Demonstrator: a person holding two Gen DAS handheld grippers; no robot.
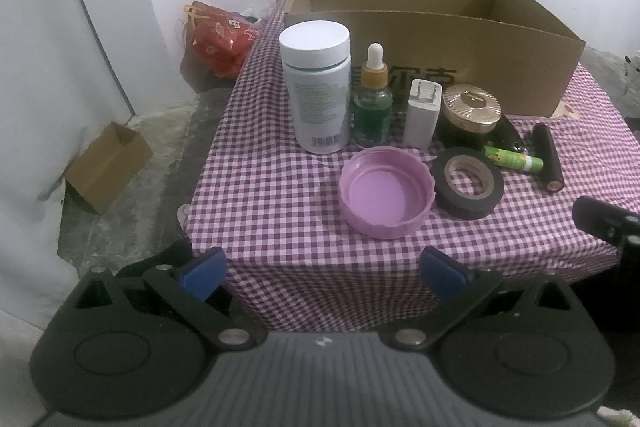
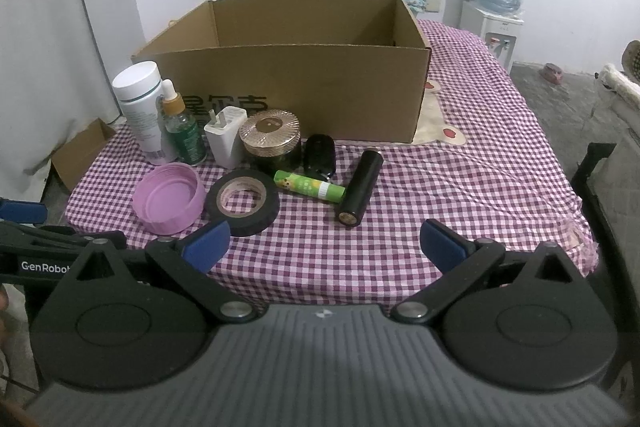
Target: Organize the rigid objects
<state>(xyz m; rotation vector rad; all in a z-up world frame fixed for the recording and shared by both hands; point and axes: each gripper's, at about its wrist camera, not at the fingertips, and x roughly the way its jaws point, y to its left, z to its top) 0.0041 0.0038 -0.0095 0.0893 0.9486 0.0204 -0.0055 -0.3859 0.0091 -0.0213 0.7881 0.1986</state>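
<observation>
Small objects stand in front of an open cardboard box (image 1: 460, 39) (image 2: 320, 87) on a purple checked cloth: a white bottle (image 1: 316, 83) (image 2: 138, 103), a green dropper bottle (image 1: 372, 103) (image 2: 182, 129), a white charger (image 1: 422, 113) (image 2: 226, 135), a gold-lidded jar (image 1: 470, 109) (image 2: 271, 135), a pink lid (image 1: 386, 193) (image 2: 168, 201), black tape (image 1: 468, 187) (image 2: 242, 201), a green glue stick (image 1: 514, 157) (image 2: 310, 187), a black cylinder (image 1: 548, 157) (image 2: 360, 193) and a black oval item (image 2: 319, 155). My left gripper (image 1: 322, 273) and right gripper (image 2: 324, 241) are open and empty at the table's near edge.
A small cardboard box (image 1: 106, 165) and a red bag (image 1: 218, 39) sit on the floor left of the table. A water dispenser (image 2: 496, 7) stands at the back right. The right gripper's arm shows at the right edge of the left wrist view (image 1: 608, 223).
</observation>
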